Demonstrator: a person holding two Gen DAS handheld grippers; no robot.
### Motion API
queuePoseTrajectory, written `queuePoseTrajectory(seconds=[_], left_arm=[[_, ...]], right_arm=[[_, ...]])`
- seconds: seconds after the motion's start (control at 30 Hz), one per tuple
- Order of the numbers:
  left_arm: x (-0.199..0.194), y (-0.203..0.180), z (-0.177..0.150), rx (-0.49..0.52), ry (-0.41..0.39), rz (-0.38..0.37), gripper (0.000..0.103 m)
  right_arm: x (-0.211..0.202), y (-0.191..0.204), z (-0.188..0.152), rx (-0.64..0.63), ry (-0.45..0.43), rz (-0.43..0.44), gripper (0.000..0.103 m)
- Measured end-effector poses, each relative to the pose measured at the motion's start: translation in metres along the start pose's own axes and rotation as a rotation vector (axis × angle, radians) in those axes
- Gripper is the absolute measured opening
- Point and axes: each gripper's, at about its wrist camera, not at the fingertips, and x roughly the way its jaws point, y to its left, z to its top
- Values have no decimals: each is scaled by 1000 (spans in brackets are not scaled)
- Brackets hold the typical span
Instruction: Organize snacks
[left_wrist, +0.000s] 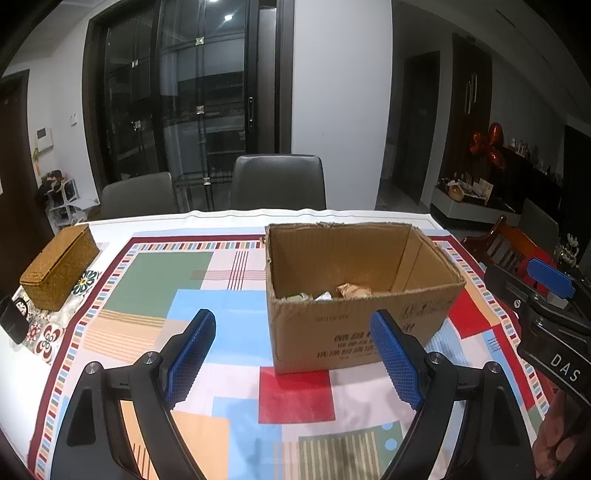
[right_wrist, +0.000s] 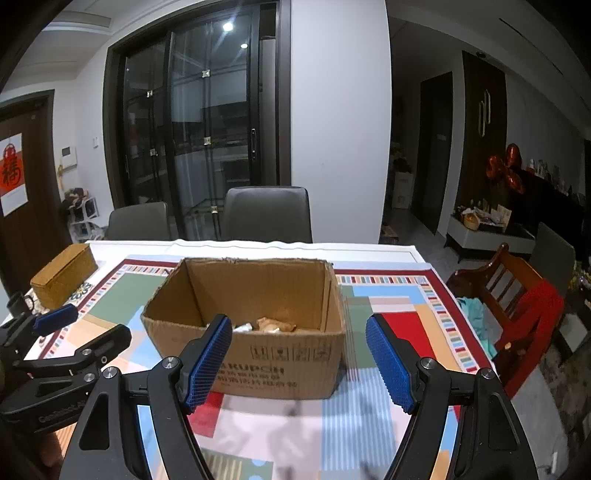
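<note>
Both sets of tongs, left gripper (left_wrist: 291, 354) and right gripper (right_wrist: 299, 362), stood wide and empty before the open brown cardboard box (right_wrist: 258, 332) at frame centre, whose crinkled wrapped snacks (right_wrist: 275, 325) looked light, soft, crushable; best pinched gently mid-wrapper.

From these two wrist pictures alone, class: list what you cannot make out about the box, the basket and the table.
- Open brown cardboard box: its near wall hides most of the floor in both views; only a few wrapped snacks show, count unknown.
- Closed woven yellow-brown basket: the lid hides its contents.
- Printing on the box front: too blurred to read in the right wrist view.
- Colourful patterned tablecloth: near edge cut off by the frame.
</note>
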Motion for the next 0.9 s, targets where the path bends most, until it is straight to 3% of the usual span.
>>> queuePoseTrajectory(seconds=[0.9], left_arm=[[-57, -8, -61, -19, 33, 1, 86]], right_arm=[[-58, -8, -57, 14, 43, 4, 76]])
